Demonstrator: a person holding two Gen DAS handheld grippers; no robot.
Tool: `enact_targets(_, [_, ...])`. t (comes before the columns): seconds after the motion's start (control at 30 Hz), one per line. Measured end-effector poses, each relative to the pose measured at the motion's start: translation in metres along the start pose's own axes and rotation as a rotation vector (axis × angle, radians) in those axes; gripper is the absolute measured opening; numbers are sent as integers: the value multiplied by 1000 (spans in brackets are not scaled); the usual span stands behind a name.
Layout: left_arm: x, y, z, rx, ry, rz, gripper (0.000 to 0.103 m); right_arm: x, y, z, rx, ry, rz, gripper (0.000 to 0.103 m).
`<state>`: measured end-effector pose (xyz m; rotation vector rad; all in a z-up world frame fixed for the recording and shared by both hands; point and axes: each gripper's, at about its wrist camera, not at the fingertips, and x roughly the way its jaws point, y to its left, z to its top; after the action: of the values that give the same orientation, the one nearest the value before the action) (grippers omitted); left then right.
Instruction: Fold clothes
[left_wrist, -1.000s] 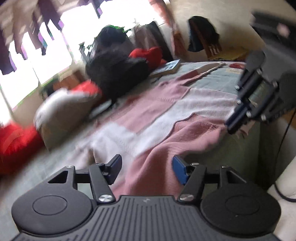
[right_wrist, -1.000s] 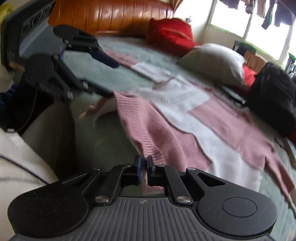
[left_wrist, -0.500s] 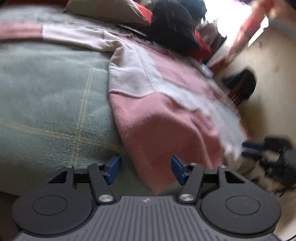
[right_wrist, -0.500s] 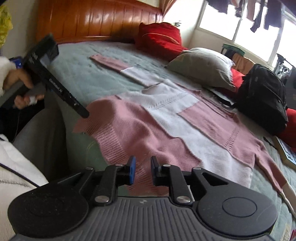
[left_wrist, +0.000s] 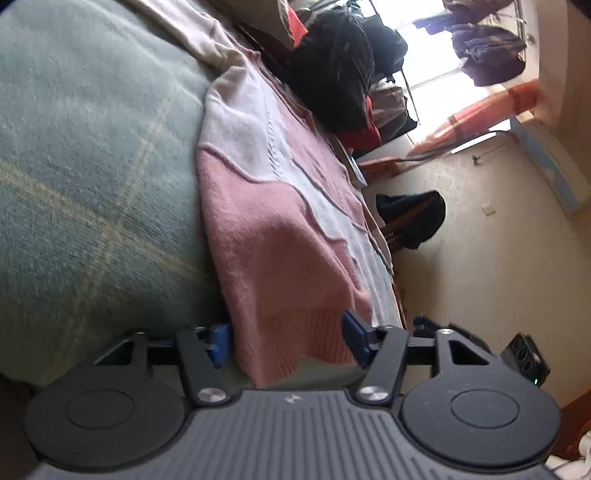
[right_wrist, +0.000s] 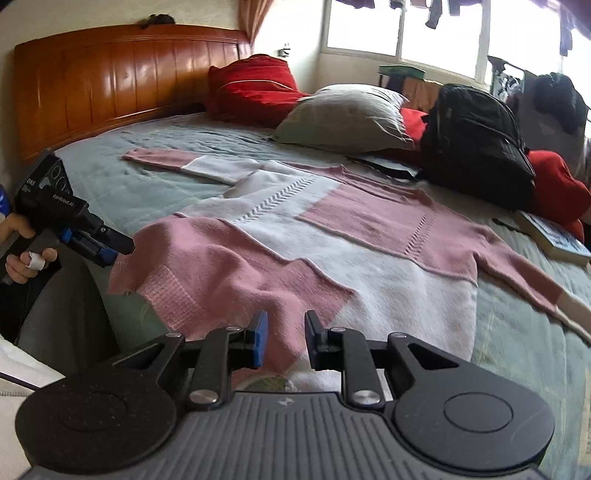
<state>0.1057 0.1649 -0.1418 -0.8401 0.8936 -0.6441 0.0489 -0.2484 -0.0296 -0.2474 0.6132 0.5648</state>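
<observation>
The pink and white sweater (right_wrist: 314, 236) lies flat on the bed (right_wrist: 122, 177), hem by the near edge. Soft, floppy knit, probably light, so grab the ribbed hem corners. Left gripper (left_wrist: 282, 341) closing around the hem, not pinching; right gripper (right_wrist: 282, 339) opening over it.

Sweater (right_wrist: 332, 258): spread flat on the bed (right_wrist: 147, 184) ahead of your right gripper (right_wrist: 282, 338), hem between its opening jaws.
Left gripper (left_wrist: 284, 341): at the hem corner to your left; its closing jaws straddle it.
Pillow (right_wrist: 343, 118): beyond the sweater.
Backpack (right_wrist: 476, 147): far right, behind the sweater.
Book (right_wrist: 554, 236): right of the sweater.
Headboard (right_wrist: 110, 85): far left.
</observation>
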Motion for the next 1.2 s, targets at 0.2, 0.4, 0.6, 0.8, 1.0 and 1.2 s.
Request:
enact_targets(0.2, [1,17,-5,-102,-49,54,9,1,-18,-11,89,-2,-48,28])
enact_targets(0.4, [-28,-28,3,35,-135,58,4,-14,-51,-27,214,-7,-126,36])
enact_targets(0.6, [-35,-32,2,86,-26,237,5,-19,-80,-44,320,12,-192,37])
enact_targets(0.8, [-40,-65,18,304,-68,412,29,2,-59,-28,225,30,-169,48])
enact_targets(1.0, [18,-116,51,576,-60,387,49,54,-26,5,131,29,-102,49])
enact_targets(1.2, [60,-85,55,554,6,430,52,95,-12,-7,95,139,-75,53])
